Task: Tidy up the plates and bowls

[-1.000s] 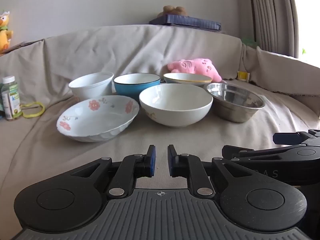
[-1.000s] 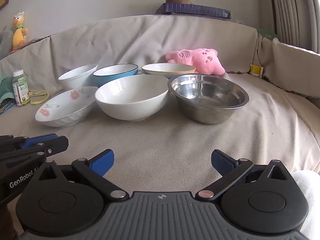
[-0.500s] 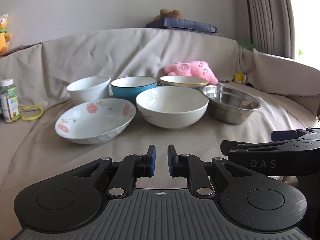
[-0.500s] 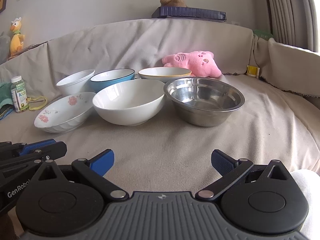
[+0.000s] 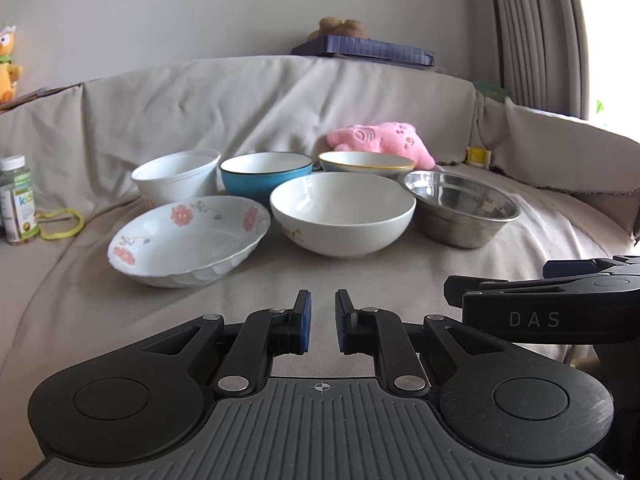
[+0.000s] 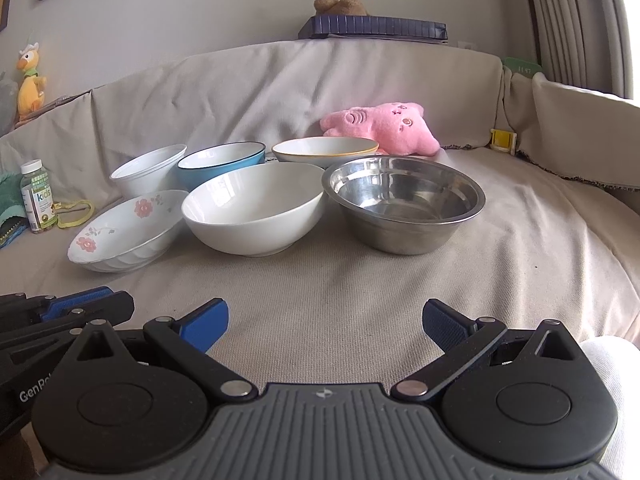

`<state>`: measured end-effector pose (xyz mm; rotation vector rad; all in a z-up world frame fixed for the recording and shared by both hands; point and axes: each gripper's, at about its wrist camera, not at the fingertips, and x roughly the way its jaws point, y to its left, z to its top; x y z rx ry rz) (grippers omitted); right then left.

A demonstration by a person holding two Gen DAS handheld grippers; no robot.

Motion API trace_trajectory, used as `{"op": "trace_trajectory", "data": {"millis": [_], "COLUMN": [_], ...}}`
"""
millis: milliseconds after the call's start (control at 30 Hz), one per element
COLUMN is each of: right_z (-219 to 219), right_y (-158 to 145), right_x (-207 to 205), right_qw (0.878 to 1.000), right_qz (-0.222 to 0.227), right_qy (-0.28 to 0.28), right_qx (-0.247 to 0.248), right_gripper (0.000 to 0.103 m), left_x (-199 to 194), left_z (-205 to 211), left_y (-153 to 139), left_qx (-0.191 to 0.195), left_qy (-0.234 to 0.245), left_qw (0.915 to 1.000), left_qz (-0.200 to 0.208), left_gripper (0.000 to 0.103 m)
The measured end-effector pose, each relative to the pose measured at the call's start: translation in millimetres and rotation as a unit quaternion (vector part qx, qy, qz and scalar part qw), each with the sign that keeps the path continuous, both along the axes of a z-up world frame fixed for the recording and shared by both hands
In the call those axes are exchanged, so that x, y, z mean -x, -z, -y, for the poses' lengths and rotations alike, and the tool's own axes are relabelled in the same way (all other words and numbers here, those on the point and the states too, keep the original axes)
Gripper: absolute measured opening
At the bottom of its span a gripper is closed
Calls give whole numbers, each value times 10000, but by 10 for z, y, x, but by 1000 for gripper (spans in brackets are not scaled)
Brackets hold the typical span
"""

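Several bowls sit in two rows on a beige-covered sofa seat. In front are a flowered shallow bowl (image 5: 188, 240), a large white bowl (image 5: 342, 214) and a steel bowl (image 6: 404, 204). Behind stand a small white bowl (image 5: 176, 176), a blue bowl (image 5: 266, 174) and a gold-rimmed shallow bowl (image 6: 325, 152). My left gripper (image 5: 322, 314) hovers short of the bowls, shut with nothing between its blue pads. My right gripper (image 6: 325, 322) is beside it on the right, wide open and holding nothing, facing the white and steel bowls.
A pink plush toy (image 6: 380, 128) lies behind the bowls. A vitamin bottle (image 5: 18, 200) and a yellow-green loop (image 5: 60, 224) sit at the left. The sofa backrest (image 6: 280, 88) rises behind; a cushion (image 6: 580, 132) bounds the right. Bare fabric lies between grippers and bowls.
Both views have tilted slightly, so the bowls sit a little lower in the frames. The bowls have not moved and neither gripper's jaws have changed.
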<state>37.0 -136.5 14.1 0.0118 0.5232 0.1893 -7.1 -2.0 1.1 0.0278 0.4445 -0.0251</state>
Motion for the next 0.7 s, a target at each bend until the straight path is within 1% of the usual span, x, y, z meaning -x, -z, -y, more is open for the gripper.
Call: {"op": "trace_trajectory", "data": {"millis": [700], "right_z": [-16], "right_y": [13], "right_x": [-21], "right_qw": [10000], "right_qz": [-49], "right_qy": [-3], "right_qx": [28], "right_gripper": [103], "left_x": [11], "left_z": [-30], "left_y": [-19], "left_qx": [83], "left_qy": [-24], "left_qw": [10000], "left_qz": [40], "left_gripper": [15]}}
